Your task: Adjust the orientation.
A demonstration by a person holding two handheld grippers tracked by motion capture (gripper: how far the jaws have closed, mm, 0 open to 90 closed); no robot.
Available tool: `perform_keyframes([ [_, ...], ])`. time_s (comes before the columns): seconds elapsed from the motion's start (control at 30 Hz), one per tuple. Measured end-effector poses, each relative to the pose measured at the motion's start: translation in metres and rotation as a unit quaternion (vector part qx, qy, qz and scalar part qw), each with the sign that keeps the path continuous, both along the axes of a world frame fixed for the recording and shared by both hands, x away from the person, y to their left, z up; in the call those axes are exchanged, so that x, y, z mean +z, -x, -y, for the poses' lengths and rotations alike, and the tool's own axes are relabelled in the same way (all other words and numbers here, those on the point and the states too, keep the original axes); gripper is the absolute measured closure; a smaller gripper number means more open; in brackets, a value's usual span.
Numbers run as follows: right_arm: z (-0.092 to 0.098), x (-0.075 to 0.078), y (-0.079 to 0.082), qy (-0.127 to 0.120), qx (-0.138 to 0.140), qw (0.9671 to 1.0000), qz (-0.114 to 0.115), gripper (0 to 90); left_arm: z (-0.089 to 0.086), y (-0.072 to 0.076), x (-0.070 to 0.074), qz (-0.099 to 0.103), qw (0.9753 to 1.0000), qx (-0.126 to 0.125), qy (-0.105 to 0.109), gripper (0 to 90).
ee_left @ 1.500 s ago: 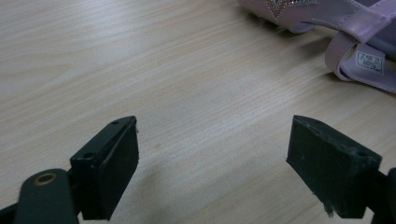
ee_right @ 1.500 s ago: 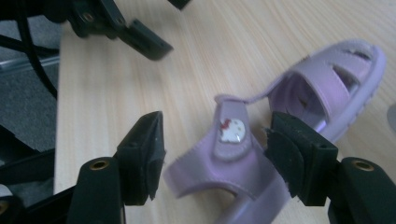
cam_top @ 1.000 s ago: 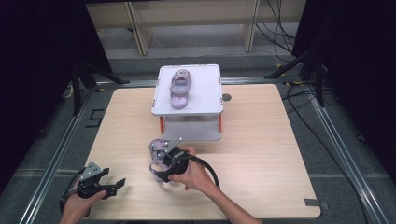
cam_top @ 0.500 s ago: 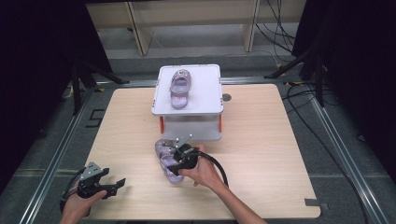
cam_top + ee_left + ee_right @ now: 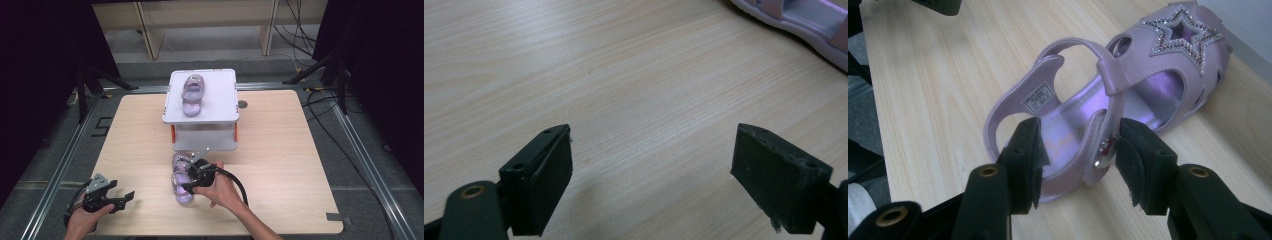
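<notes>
Right gripper (image 5: 1075, 150): jaws straddle the side wall of the lilac sandal (image 5: 1108, 107) near its heel, one jaw inside the shoe, one outside by the buckle. Pads look to be at the strap, with small gaps showing, so can't tell whether it's clamped or just closing in. In the high view the right gripper (image 5: 192, 176) sits on top of that sandal (image 5: 181, 180), hand (image 5: 220, 190) behind it, cable looping off to the person's right.

Sandal lies sole down on the wooden table (image 5: 280, 165), just in front of the white two-tier stand (image 5: 202, 107). Toe points toward the stand, heel toward the person. Star cutout with glitter trim on the toe cap, label printed on the inside of the heel strap.

Second, matching sandal (image 5: 192, 94) sits on the stand's top shelf, toe toward the person, roughly centred.

Left gripper (image 5: 651, 172): jaws spread wide, nothing between them, bare tabletop under them. Edge of the lilac sandal (image 5: 796, 22) is at the top right corner of the left gripper view, well apart from the jaws. High view puts the left gripper (image 5: 107, 195) near the front left corner of the table, held low in the left hand (image 5: 82, 222), well apart from the right one.
</notes>
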State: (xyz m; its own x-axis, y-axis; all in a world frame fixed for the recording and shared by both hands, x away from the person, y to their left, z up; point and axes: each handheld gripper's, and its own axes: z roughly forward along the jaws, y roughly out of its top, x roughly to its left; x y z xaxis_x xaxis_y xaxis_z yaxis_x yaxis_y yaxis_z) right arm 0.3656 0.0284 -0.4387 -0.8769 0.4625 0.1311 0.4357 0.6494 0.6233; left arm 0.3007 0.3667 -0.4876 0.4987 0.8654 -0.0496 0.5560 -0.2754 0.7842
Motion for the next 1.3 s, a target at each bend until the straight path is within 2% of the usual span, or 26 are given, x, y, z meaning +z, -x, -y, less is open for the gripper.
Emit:
perform_keyframes([
  [0.03, 0.000, 0.001, 0.001, 0.000, 0.003, 1.0000, 0.001, 52.2, -0.002, -0.002, 0.001, 0.006, 0.9998, -0.013, -0.013, 16.1],
  [0.13, 0.000, 0.004, 0.000, 0.002, -0.005, 1.0000, 0.006, 42.9, -0.001, -0.001, 0.000, 0.003, 1.0000, -0.002, -0.005, 16.0],
  [0.17, 0.001, 0.005, -0.001, 0.004, -0.006, 0.9998, 0.017, 42.2, -0.003, -0.003, 0.001, 0.006, 0.9997, -0.014, -0.018, 16.0],
  [0.2, 0.001, 0.007, -0.001, 0.003, 0.007, 0.9994, 0.035, 41.8, -0.003, -0.004, 0.001, 0.016, 0.9994, -0.024, -0.019, 16.1],
  [0.23, 0.001, 0.011, 0.000, -0.002, 0.003, 0.9991, 0.041, 41.9, -0.002, -0.002, 0.000, 0.005, 0.9998, -0.010, -0.014, 16.0],
  [0.27, 0.000, 0.012, 0.000, -0.009, 0.003, 0.9983, 0.057, 42.4, 0.001, -0.001, 0.000, 0.003, 1.0000, -0.005, 0.000, 16.0],
  [0.3, 0.000, 0.015, 0.001, -0.005, 0.009, 0.9983, 0.058, 43.3, 0.001, -0.001, 0.000, -0.001, 1.0000, 0.000, -0.003, 16.0],
  [0.33, -0.003, 0.017, 0.001, -0.017, 0.012, 0.9971, 0.074, 46.3, 0.002, -0.001, -0.001, -0.001, 1.0000, -0.003, 0.000, 16.0],
  [0.43, -0.006, 0.020, -0.001, -0.018, 0.022, 0.9965, 0.078, 48.7, 0.002, -0.001, -0.001, -0.003, 1.0000, -0.003, 0.001, 16.1],
  [0.47, -0.006, 0.020, -0.001, -0.018, 0.022, 0.9965, 0.078, 48.7, -0.001, -0.002, 0.000, -0.002, 0.9998, -0.010, -0.016, 16.1],
  [0.5, -0.008, 0.019, -0.003, -0.021, 0.019, 0.9963, 0.082, 49.2, 0.001, -0.001, -0.001, -0.001, 1.0000, -0.005, -0.001, 16.1],
  [0.53, -0.008, 0.020, -0.005, -0.020, 0.025, 0.9961, 0.082, 49.3, 0.002, 0.000, -0.001, -0.004, 1.0000, 0.000, 0.001, 16.0],
  [0.6, -0.011, 0.020, -0.007, -0.026, 0.019, 0.9967, 0.074, 49.5, 0.001, -0.001, -0.001, -0.003, 1.0000, -0.001, 0.001, 16.1],
  [0.7, -0.012, 0.022, -0.012, -0.029, 0.031, 0.9967, 0.069, 49.5, 0.001, -0.001, -0.001, -0.006, 1.0000, -0.001, -0.001, 16.1],
  [0.73, -0.013, 0.022, -0.012, -0.029, 0.022, 0.9976, 0.059, 49.5, 0.001, -0.001, -0.001, -0.006, 1.0000, 0.000, 0.000, 16.0],
  [0.8, -0.013, 0.022, -0.016, -0.032, 0.036, 0.9964, 0.069, 49.5, 0.001, -0.001, -0.001, -0.007, 1.0000, 0.001, 0.000, 16.1],
  [0.83, -0.014, 0.022, -0.016, -0.030, 0.033, 0.9970, 0.063, 49.5, 0.001, -0.001, -0.001, -0.006, 1.0000, 0.001, 0.000, 16.0],
  [0.87, -0.015, 0.021, -0.017, -0.035, 0.031, 0.9967, 0.067, 49.5, 0.001, -0.001, -0.001, -0.006, 1.0000, 0.001, -0.002, 16.1],
  [0.93, -0.015, 0.022, -0.018, -0.027, 0.025, 0.9976, 0.059, 49.5, -0.001, -0.003, -0.001, -0.003, 0.9998, -0.012, -0.018, 16.1],
  [0.97, -0.016, 0.021, -0.020, -0.029, 0.038, 0.9968, 0.064, 49.5, 0.001, -0.002, -0.001, -0.004, 1.0000, -0.004, -0.002, 16.0],
  [1.13, -0.019, 0.018, -0.022, -0.028, 0.034, 0.9967, 0.068, 49.3, 0.001, -0.001, -0.001, -0.008, 1.0000, 0.001, -0.002, 16.1],
  [1.2, -0.020, 0.018, -0.023, -0.022, 0.040, 0.9966, 0.068, 49.1, -0.001, -0.003, -0.001, -0.003, 0.9998, -0.011, -0.017, 16.1],
  [1.23, -0.021, 0.017, -0.022, -0.026, 0.036, 0.9966, 0.070, 49.1, -0.001, -0.003, -0.001, -0.004, 0.9998, -0.009, -0.016, 16.1],
  [1.27, -0.021, 0.017, -0.022, -0.021, 0.039, 0.9966, 0.070, 49.1, 0.001, -0.002, -0.001, -0.005, 1.0000, -0.004, -0.002, 16.1],
  [1.3, -0.022, 0.017, -0.022, -0.020, 0.038, 0.9967, 0.069, 49.1, 0.002, -0.001, -0.001, -0.007, 1.0000, 0.000, -0.001, 16.1],
])
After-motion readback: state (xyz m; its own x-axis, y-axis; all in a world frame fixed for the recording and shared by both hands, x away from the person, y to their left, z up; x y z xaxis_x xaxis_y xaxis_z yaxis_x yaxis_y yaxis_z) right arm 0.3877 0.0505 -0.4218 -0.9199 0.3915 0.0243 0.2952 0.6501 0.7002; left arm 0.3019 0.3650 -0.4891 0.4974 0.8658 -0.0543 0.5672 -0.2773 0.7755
